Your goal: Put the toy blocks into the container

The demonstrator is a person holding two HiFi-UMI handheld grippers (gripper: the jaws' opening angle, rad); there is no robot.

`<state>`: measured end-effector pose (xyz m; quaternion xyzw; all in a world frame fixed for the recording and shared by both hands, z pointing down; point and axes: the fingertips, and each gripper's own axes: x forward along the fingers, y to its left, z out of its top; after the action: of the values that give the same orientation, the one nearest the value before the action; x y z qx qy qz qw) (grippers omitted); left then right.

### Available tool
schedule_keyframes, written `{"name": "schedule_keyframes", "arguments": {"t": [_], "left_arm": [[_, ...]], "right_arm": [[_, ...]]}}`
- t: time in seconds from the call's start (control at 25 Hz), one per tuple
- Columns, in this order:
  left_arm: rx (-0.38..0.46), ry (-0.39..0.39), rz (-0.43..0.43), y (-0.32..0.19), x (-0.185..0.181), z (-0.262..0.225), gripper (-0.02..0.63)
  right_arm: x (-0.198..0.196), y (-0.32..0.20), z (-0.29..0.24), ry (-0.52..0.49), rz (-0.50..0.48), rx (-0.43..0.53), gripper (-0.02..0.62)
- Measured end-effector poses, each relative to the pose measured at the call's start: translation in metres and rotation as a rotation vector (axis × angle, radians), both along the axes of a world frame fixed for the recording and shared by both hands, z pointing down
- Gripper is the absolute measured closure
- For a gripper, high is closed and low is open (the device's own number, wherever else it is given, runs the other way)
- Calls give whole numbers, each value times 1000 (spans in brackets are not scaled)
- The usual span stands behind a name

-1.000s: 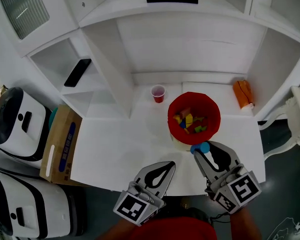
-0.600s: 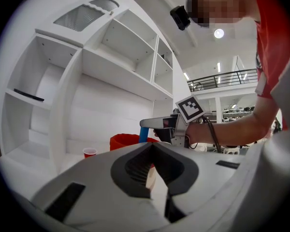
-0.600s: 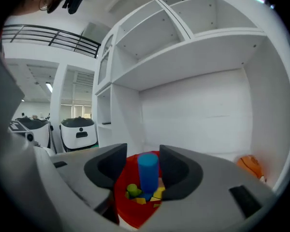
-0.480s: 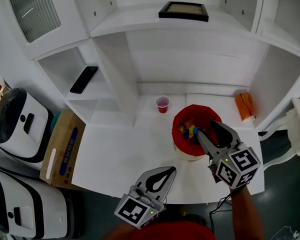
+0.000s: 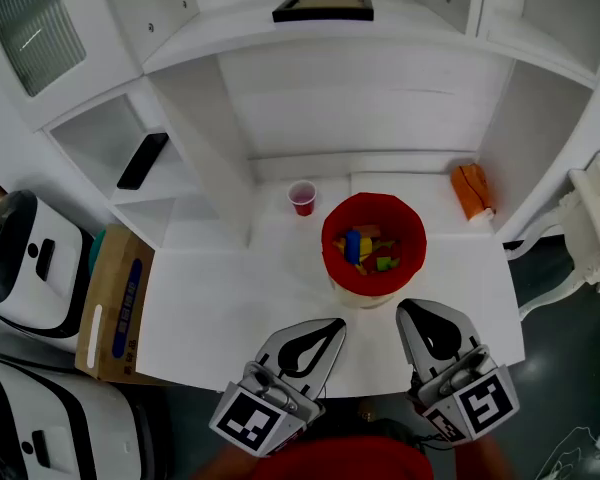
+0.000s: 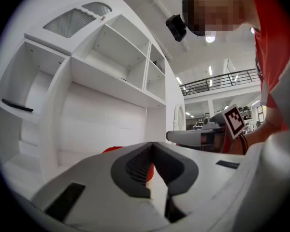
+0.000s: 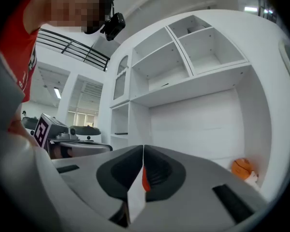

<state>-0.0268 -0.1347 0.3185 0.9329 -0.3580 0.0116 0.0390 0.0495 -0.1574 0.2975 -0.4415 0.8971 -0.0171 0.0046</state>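
Left gripper point(image 5: 330, 325): jaws pressed together with nothing in them. I have it at the table's point(image 5: 230, 298) near edge.
Right gripper point(image 5: 412, 309): jaws together as well, and empty. Its tip stops just short of the container point(image 5: 374, 199).
Container: red and round, ahead between my two grippers and nearer the right one. It is apart from both tips.
Blocks point(image 5: 365, 248): a mixed-colour heap inside the container, lying below its rim.
Near edge: it runs under both grippers, whose marker cubes hang off it on my side.
Open room: bare white top ahead and to the left of the left gripper. There is a narrower strip to the right of the right gripper before the table ends.
Cup point(image 5: 302, 197): small and red, ahead of the left gripper, past the container's left side and near the back wall.
Orange thing point(image 5: 470, 190): ahead and right of the right gripper, in the back corner by the side panel.
Shelf panel point(image 5: 205, 158): upright, ahead-left of the left gripper, closing in the back of the table there.
Box point(image 5: 115, 303): cardboard, left of the left gripper, beside the table's left edge.
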Motion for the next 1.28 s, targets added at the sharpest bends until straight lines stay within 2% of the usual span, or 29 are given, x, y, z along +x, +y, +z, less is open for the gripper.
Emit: {"name": "schedule_keyframes", "arguments": {"t": [0.24,0.56,1.28], "left_arm": [[24,-25,48,14,19,-4,594],[26,-25,60,26,28,-4,594],[10,-37,64,31,32,2,594]], "right_arm": [[7,27,-1,-24,1,23,586],[1,50,5,-54,-36,15,588],[-5,55,10,-42,-82,1,588]]}}
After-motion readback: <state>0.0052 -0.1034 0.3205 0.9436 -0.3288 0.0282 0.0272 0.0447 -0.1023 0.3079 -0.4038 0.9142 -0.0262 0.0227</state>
